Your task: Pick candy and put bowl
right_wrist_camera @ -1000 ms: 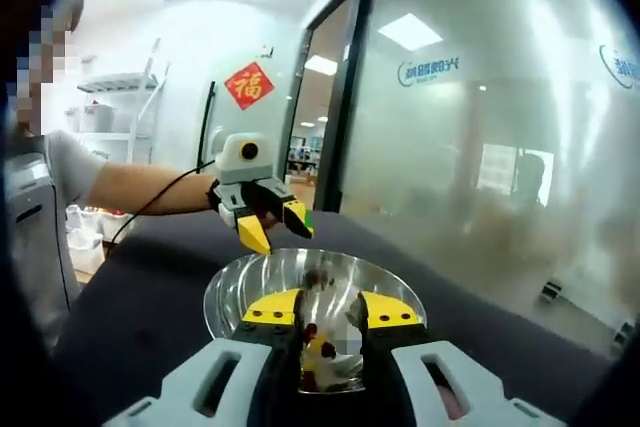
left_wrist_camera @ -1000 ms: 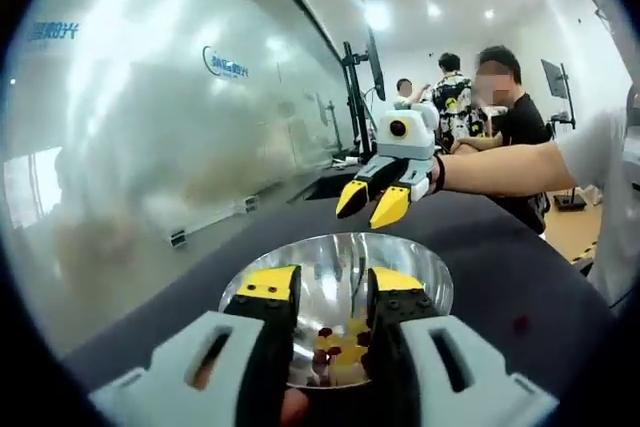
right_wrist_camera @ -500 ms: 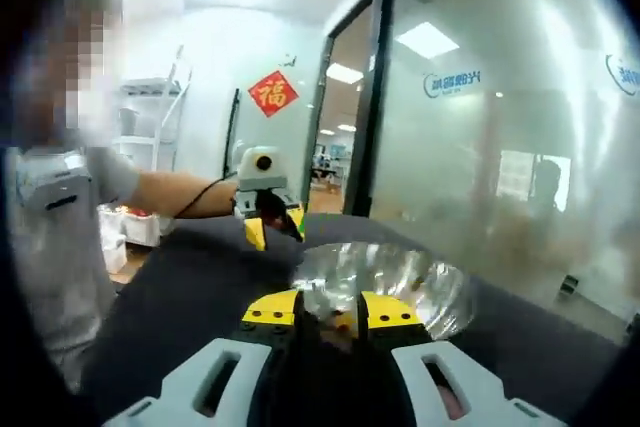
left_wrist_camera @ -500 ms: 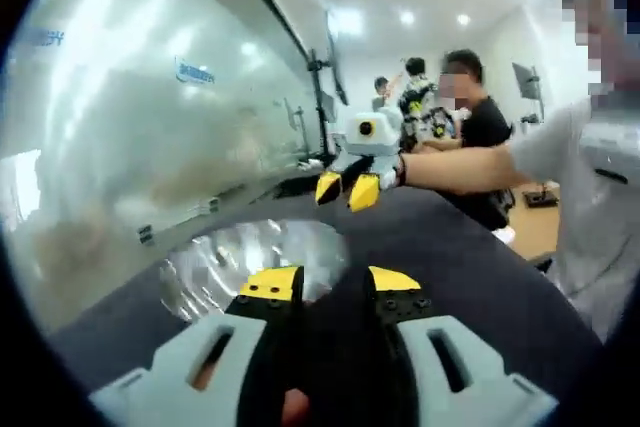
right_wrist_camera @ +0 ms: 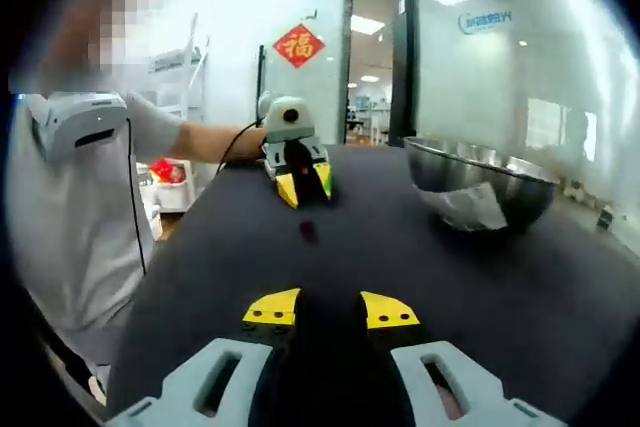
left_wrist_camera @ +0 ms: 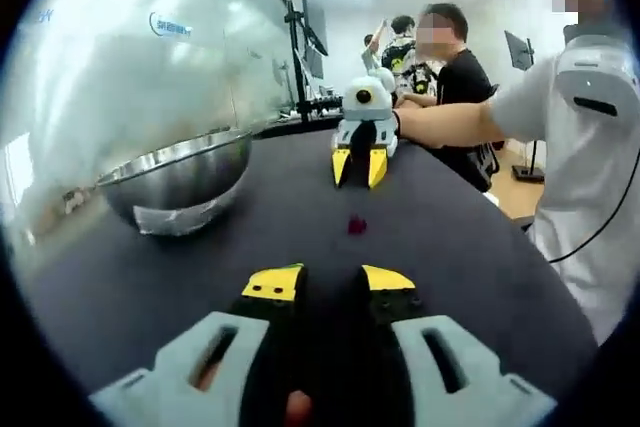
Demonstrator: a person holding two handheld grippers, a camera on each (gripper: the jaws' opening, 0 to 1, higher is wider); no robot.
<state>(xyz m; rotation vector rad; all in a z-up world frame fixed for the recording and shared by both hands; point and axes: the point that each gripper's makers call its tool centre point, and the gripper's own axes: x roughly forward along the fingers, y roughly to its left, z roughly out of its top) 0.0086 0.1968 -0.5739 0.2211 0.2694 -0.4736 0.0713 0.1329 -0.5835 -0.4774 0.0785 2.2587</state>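
Both grippers low, facing 1 candy

We hold the left gripper (left_wrist_camera: 332, 287) and right gripper (right_wrist_camera: 329, 309) open and empty, facing each other across the dark table (left_wrist_camera: 450, 217), probably lining up a pick. The candy (left_wrist_camera: 356, 225), small and dark red, lies between them, well apart from the steel bowl (left_wrist_camera: 178, 180).
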